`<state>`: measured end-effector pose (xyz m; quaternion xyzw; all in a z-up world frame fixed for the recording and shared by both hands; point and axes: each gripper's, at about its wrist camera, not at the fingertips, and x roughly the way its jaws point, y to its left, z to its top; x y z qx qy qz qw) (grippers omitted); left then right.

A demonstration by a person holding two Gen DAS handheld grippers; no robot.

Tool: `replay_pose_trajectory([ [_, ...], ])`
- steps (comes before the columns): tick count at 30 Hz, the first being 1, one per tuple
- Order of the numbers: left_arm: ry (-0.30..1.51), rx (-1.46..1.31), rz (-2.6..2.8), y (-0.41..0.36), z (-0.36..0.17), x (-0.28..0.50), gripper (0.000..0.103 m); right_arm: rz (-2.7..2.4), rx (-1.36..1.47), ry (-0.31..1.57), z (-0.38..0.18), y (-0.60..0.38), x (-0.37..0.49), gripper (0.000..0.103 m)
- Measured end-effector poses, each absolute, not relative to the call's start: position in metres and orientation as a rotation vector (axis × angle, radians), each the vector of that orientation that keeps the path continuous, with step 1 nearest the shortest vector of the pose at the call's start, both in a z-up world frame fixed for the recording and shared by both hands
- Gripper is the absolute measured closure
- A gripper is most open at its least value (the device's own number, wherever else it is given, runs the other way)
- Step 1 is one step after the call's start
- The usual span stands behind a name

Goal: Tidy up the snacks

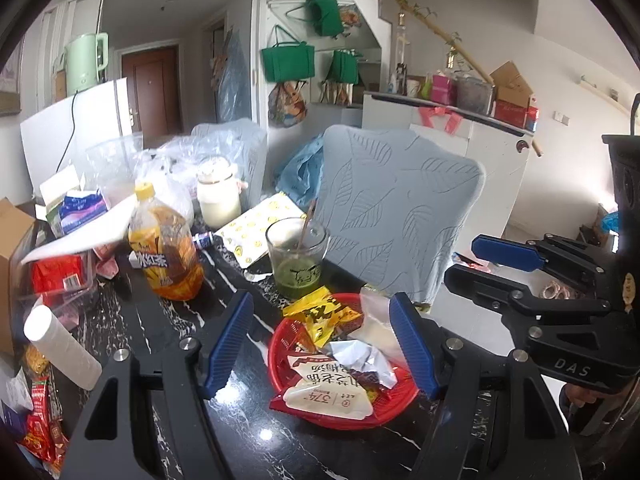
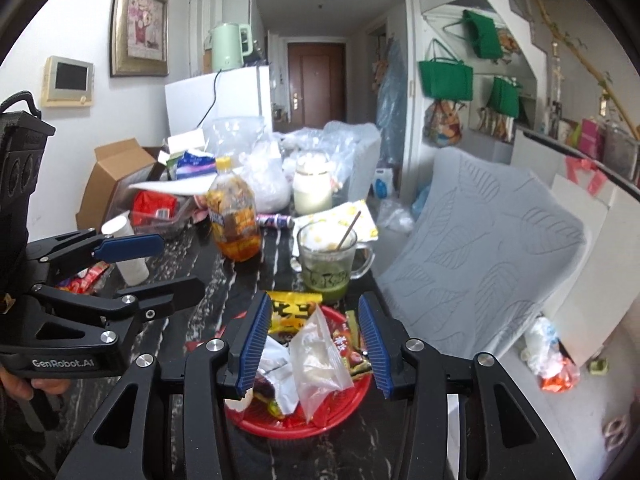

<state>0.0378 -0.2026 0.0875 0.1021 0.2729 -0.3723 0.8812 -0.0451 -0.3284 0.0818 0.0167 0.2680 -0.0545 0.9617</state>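
Observation:
A red basket (image 1: 288, 376) (image 2: 352, 400) sits on the dark marble table, full of snack packets: a yellow packet (image 1: 320, 314) (image 2: 292, 312), a white and red packet (image 1: 320, 394), a crumpled silver wrapper (image 1: 360, 360) and a clear bag (image 2: 320, 360). My left gripper (image 1: 320, 344) is open and empty, its jaws either side of the basket, above it. My right gripper (image 2: 316, 344) is open and empty, hovering over the basket. The right gripper shows at the right of the left wrist view (image 1: 512, 260); the left one shows at the left of the right wrist view (image 2: 132, 252).
A tea bottle (image 1: 164, 252) (image 2: 234, 220), a glass mug with green drink (image 1: 298, 260) (image 2: 328, 260), a white jar (image 1: 218, 196), a white tube (image 1: 60, 348), red packets (image 1: 40, 424), boxes and plastic bags crowd the table. A blue covered chair (image 1: 396, 208) (image 2: 480, 248) stands close.

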Motion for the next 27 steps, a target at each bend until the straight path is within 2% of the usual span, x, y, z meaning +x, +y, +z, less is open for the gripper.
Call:
replay_pose_trajectory([
  [2, 0.559, 0.213, -0.788, -0.200, 0.090, 0.032, 0.033, -0.125, 0.031, 0.528, 0.087, -0.324, -0.055, 0.057],
  [4, 0.555, 0.218, -0.796, -0.197, 0.091, 0.025, 0.033, -0.137, 0.032, 0.517, 0.091, -0.320, -0.064, 0.049],
  [8, 0.553, 0.233, -0.811, -0.190, 0.089, 0.012, 0.033, -0.171, 0.030, 0.507, 0.092, -0.309, -0.083, 0.046],
  [10, 0.555, 0.238, -0.810, -0.186, 0.086, 0.007, 0.033, -0.191, 0.030, 0.502, 0.090, -0.303, -0.091, 0.039],
  [12, 0.561, 0.241, -0.814, -0.182, 0.082, 0.002, 0.033, -0.212, 0.033, 0.500, 0.087, -0.299, -0.098, 0.037],
  [27, 0.600, 0.296, -0.838, -0.167, 0.050, -0.007, 0.033, -0.260, 0.127, 0.602, 0.043, -0.277, -0.122, 0.037],
])
